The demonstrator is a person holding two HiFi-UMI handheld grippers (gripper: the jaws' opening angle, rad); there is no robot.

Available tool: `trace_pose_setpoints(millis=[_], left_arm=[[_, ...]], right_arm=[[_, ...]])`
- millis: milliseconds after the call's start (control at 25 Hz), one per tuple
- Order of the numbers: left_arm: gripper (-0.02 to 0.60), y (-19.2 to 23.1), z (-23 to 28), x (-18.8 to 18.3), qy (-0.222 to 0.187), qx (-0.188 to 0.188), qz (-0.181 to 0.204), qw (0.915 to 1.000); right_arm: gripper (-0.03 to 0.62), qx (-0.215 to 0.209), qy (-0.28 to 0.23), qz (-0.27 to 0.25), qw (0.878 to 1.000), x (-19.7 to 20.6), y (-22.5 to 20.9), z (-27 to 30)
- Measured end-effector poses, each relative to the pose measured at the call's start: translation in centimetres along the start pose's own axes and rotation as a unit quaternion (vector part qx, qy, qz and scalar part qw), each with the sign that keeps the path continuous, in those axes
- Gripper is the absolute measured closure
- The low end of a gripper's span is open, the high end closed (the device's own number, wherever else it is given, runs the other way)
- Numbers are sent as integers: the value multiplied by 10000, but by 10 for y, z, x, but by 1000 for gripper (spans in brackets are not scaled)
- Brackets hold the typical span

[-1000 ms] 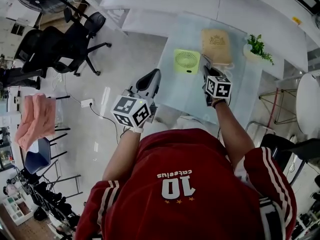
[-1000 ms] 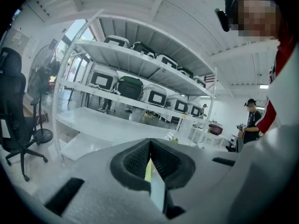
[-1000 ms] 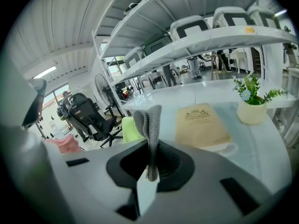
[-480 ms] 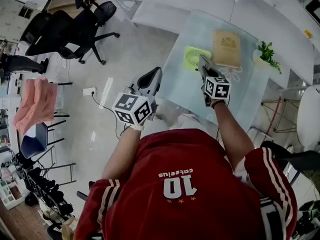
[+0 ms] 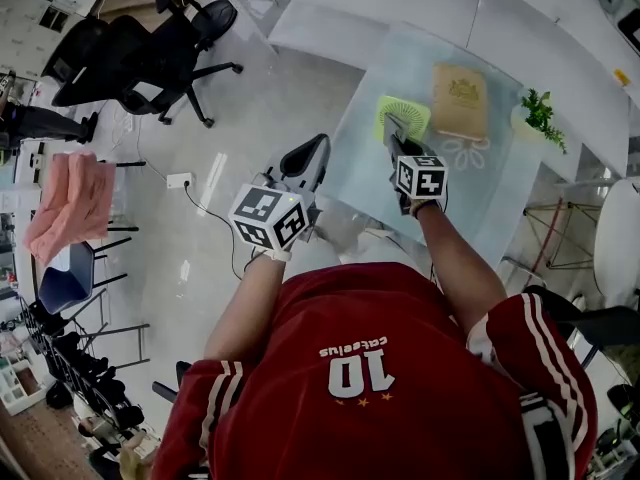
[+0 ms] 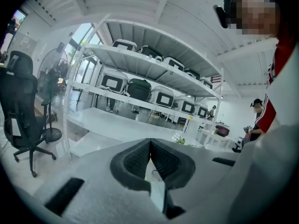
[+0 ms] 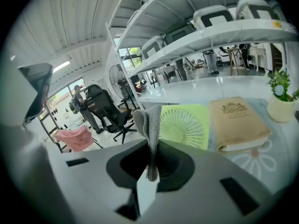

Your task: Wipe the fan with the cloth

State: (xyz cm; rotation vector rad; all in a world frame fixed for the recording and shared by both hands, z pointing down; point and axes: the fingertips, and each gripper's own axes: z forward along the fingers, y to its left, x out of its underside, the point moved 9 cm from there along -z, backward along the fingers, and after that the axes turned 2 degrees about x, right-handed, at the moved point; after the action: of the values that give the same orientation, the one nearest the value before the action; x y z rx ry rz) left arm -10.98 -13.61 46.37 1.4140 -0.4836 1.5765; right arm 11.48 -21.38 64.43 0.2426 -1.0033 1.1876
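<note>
Cloth (image 7: 148, 125) pinched between right gripper (image 7: 150, 169) fingers, hanging just short of green fan (image 7: 183, 125), flat on glass tabletop (image 5: 480, 198), far and slightly right. Left gripper (image 6: 149, 160) fingers pressed together on nothing, well off left. Probably calls for short forward reach.

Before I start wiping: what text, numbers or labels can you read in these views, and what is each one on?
"10": white number on the person's red shirt.
Small curved word above that number: too blurred to read with confidence.
Tan book: a crest with fine print on the cover, too small to read.
Left cube and right cube: black-and-white square markers only, no words.
Green fan: no label visible.
</note>
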Motion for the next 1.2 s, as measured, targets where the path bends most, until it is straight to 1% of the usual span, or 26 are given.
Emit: trace_pose_setpoints(millis=[200, 440, 960, 1200], left_arm=[[577, 7, 2, -2, 38, -9, 53, 10000], [577, 15, 1, -7, 46, -38, 18, 10000], [577, 27, 4, -14, 129, -127, 46, 9998], [577, 31, 11, -18, 155, -95, 78, 9998]], right_arm=[[569, -76, 14, -3, 10000, 0, 9, 13], [568, -95, 56, 32, 9999, -3, 15, 30], [569, 32, 237, 136, 9996, 2, 4, 52], [568, 48, 274, 171, 9995, 3, 2, 60]])
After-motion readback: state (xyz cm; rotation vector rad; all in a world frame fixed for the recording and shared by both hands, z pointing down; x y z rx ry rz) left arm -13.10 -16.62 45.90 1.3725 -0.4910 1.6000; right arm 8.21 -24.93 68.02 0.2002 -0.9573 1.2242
